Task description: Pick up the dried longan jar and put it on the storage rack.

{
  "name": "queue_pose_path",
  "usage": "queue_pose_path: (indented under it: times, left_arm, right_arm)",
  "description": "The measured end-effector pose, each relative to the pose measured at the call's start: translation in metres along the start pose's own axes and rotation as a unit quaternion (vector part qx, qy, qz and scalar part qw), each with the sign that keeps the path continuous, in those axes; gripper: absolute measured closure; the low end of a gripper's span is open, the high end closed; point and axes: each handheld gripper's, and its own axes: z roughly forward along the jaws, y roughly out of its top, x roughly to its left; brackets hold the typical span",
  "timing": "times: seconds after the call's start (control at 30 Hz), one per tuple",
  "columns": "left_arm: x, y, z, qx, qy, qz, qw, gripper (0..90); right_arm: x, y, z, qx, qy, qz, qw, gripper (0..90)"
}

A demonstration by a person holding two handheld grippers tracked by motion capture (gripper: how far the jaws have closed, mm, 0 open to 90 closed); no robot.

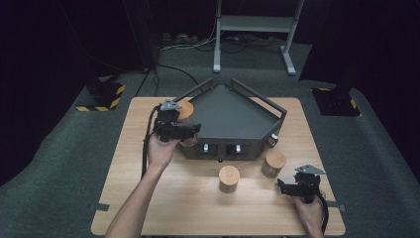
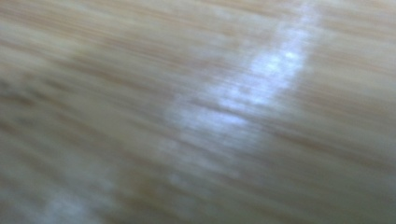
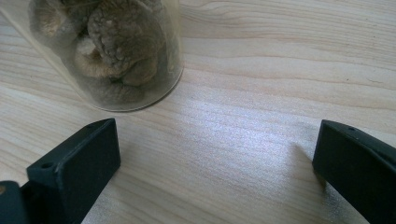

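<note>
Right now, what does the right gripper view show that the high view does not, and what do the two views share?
The right gripper view alone shows what the clear jar holds: brown, wrinkled pieces that look like dried mushrooms. It also shows the right gripper with its jaws wide apart and nothing between them.

The high view alone shows the dark grey tray, the left gripper closed on a wood-lidded jar at the tray's left side, and another lidded jar.

Both show the wooden table and the right gripper.
</note>
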Motion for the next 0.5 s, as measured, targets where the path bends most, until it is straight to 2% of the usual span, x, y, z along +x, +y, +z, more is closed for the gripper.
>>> queue_pose_path:
  times: [0.27, 0.5]
  left_arm:
    - [0.001, 0.01, 0.021, 0.003, 0.007, -0.005, 1.0, 26.0]
    - [0.003, 0.015, 0.043, 0.008, 0.022, -0.004, 0.9997, 26.0]
  right_arm:
    - [0.0, 0.0, 0.0, 0.0, 0.0, 0.0, 1.0, 0.2]
    - [0.0, 0.0, 0.0, 0.0, 0.0, 0.0, 1.0, 0.2]
